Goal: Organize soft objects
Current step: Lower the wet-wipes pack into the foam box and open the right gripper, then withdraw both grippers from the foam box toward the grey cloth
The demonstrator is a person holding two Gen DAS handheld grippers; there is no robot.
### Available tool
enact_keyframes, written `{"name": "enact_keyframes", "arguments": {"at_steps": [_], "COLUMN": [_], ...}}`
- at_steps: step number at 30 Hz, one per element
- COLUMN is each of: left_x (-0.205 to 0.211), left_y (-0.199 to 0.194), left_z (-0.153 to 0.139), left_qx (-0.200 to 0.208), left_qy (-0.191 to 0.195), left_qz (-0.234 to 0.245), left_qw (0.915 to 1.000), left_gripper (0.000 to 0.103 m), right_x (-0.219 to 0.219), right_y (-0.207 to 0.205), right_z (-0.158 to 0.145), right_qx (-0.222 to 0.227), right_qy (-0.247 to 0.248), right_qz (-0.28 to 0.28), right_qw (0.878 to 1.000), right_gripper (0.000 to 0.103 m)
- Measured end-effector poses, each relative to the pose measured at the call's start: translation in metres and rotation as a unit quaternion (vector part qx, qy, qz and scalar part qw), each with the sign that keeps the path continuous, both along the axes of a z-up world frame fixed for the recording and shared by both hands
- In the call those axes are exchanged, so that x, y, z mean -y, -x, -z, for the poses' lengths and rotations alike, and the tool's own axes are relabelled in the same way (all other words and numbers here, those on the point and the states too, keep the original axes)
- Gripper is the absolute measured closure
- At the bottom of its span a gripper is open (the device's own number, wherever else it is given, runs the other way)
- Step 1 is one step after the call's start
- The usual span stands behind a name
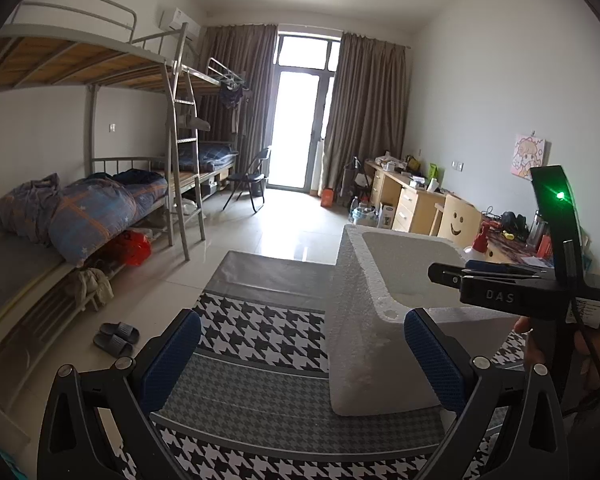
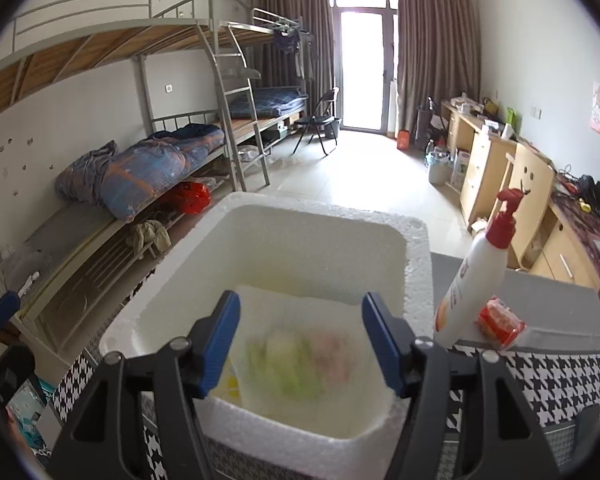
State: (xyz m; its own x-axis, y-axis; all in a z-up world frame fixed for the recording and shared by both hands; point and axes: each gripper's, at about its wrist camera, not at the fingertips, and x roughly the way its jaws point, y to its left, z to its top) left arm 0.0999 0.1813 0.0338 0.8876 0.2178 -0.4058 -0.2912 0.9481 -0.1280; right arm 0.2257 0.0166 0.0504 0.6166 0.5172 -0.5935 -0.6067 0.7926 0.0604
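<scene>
A white foam box (image 2: 172, 312) stands on the houndstooth-covered table (image 2: 560, 380). My right gripper (image 2: 300, 298) hangs open over the box. A white soft packet (image 2: 304, 352) with green and pink print shows blurred between and below the blue pads (image 2: 220, 340), inside the box; the pads do not seem to press on it. In the left wrist view my left gripper (image 1: 302, 316) stands open and empty just left of the foam box (image 1: 352, 320). The right gripper (image 1: 440, 272), held by a hand, reaches over the box rim from the right.
A white pump bottle with a red top (image 2: 476, 280) and a red packet (image 2: 500, 322) sit on the table right of the box. Bunk beds (image 1: 100, 208) line the left wall and desks (image 2: 500, 168) the right. Slippers (image 1: 116, 338) lie on the floor.
</scene>
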Motion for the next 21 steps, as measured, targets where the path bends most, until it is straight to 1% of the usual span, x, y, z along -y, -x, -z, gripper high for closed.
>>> {"name": "enact_keyframes", "arguments": {"at_steps": [4, 7, 9, 13, 17, 21], "left_x": [0.002, 0.004, 0.007, 0.015, 0.019, 0.026], "left_y": [0.001, 0.003, 0.004, 0.008, 0.01, 0.012], "left_z": [0.0, -0.001, -0.002, -0.004, -0.006, -0.008], "left_qx": [-0.001, -0.001, 0.001, 0.005, 0.008, 0.009], "left_qy": [-0.003, -0.004, -0.003, -0.009, -0.008, -0.013], "left_qz": [0.005, 0.009, 0.012, 0.019, 0.024, 0.028], "left_qw": [1.0, 0.9999, 0.9999, 0.9998, 0.9996, 0.9995], "left_gripper": [0.001, 0.001, 0.001, 0.001, 0.001, 0.001], "right_x": [0.008, 0.018, 0.024, 0.032, 0.044, 0.052], "right_y": [0.007, 0.012, 0.014, 0.019, 0.027, 0.036], "right_z": [-0.007, -0.012, -0.014, -0.015, -0.018, -0.024], "right_qx": [0.012, 0.019, 0.017, 0.027, 0.029, 0.045], "right_qy": [-0.011, -0.024, -0.031, -0.036, -0.053, -0.063], "right_qz": [-0.002, 0.006, 0.005, 0.015, 0.023, 0.031], "right_qw": [1.0, 1.0, 0.999, 0.999, 0.998, 0.997], "right_gripper": [0.023, 0.021, 0.018, 0.006, 0.006, 0.006]}}
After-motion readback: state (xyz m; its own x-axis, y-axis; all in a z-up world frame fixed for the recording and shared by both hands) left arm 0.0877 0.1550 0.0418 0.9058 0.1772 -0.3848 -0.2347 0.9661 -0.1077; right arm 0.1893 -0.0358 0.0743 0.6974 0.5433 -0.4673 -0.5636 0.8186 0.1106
